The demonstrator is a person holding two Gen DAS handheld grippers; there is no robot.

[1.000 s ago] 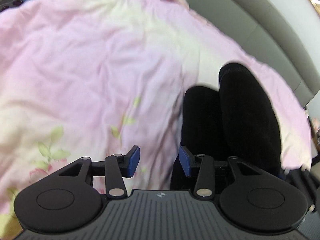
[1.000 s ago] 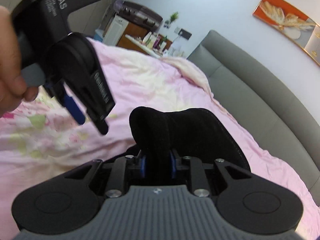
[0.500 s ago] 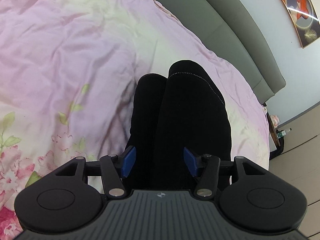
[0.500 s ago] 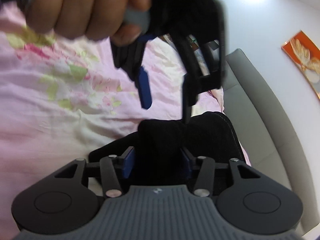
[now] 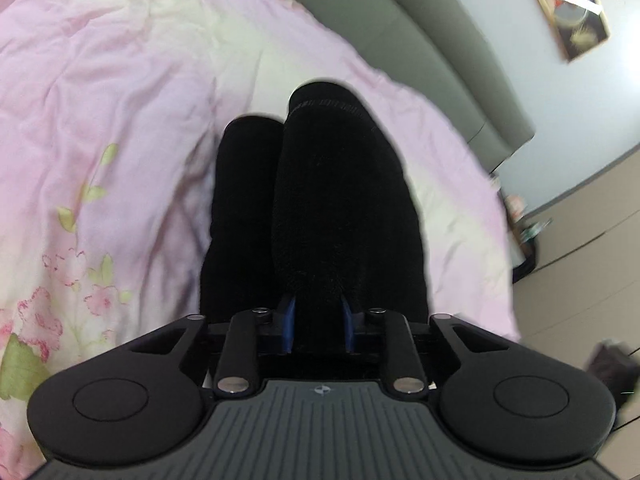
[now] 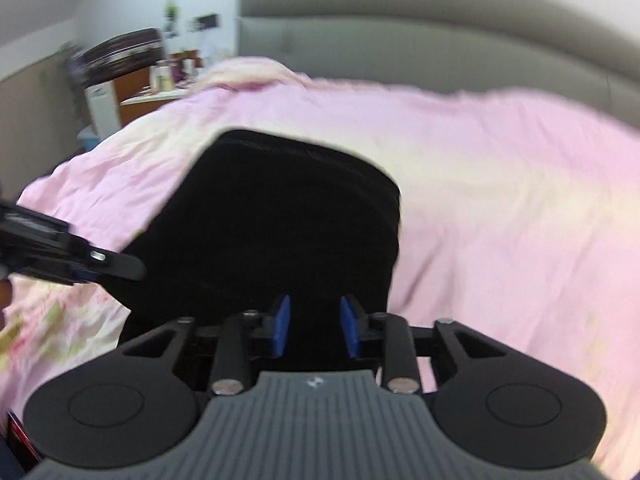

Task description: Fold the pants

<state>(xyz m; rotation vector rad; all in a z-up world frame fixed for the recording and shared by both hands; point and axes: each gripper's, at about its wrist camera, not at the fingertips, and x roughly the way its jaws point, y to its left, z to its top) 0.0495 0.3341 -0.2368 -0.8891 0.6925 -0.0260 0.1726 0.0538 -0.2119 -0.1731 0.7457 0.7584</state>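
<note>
Black pants (image 5: 340, 200) lie folded in two long lobes on a pink floral bedcover (image 5: 120, 100). My left gripper (image 5: 318, 320) is shut on the near end of the right lobe, with fabric pinched between its blue pads. In the right wrist view the pants (image 6: 288, 208) form a broad dark slab. My right gripper (image 6: 315, 326) is closing, and black fabric fills the gap between its blue pads. The left gripper (image 6: 80, 264) reaches in from the left edge onto the pants' near left side.
A grey padded headboard (image 6: 400, 20) runs behind the bedcover (image 6: 500, 200). A cluttered bedside cabinet (image 6: 140, 80) stands at the far left. Beside the bed is a beige cupboard front (image 5: 580, 260), and a framed picture (image 5: 568, 8) hangs on the wall.
My left gripper was open around the pants' end and has shut on it. My right gripper widened, rolled and swung sideways, then narrowed on the fabric again. The left gripper moved out to that view's left edge.
</note>
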